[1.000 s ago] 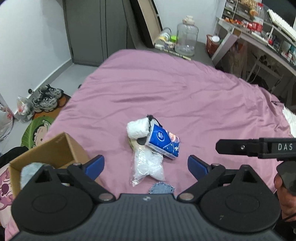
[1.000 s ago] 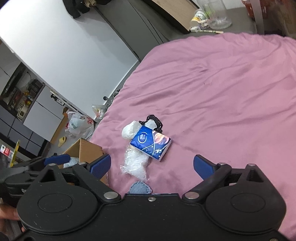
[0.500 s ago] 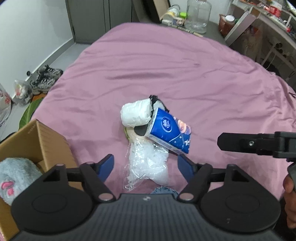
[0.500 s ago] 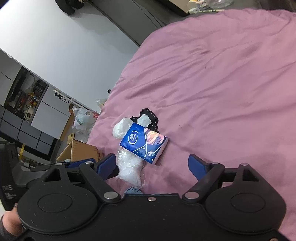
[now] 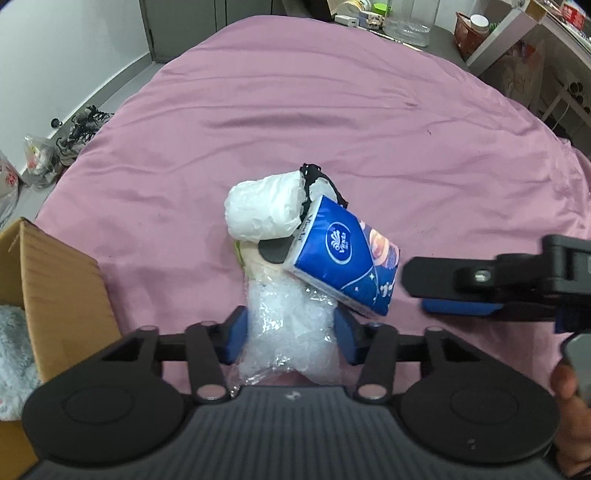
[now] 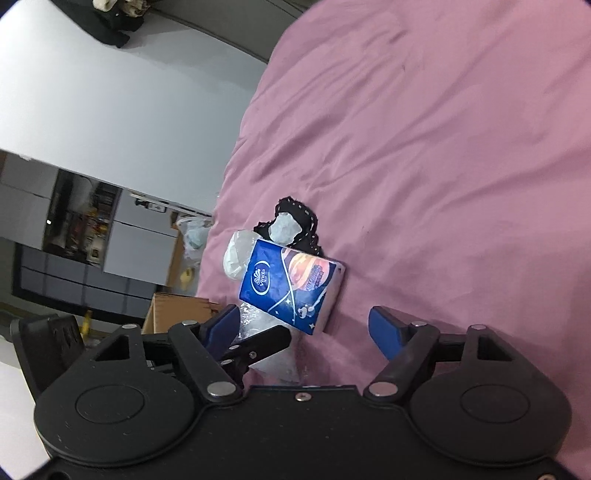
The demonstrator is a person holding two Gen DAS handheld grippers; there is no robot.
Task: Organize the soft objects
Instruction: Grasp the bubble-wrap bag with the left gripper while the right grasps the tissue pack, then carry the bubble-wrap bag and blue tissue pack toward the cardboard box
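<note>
A small heap of soft things lies on the pink bed cover. My left gripper has its blue pads against both sides of a clear crinkly plastic bag at the near end of the heap. A blue tissue pack leans on the bag. A white wrapped roll and a black lace piece lie behind. My right gripper is open, low over the bed, with the tissue pack just ahead of its pads.
An open cardboard box stands at the bed's left edge with a grey plush thing inside. Shoes and bags lie on the floor left. Shelves and a big clear jar stand beyond the bed.
My left gripper moved forward and down onto the heap and its jaws closed in around the plastic bag. My right gripper moved closer to the tissue pack and stayed open.
</note>
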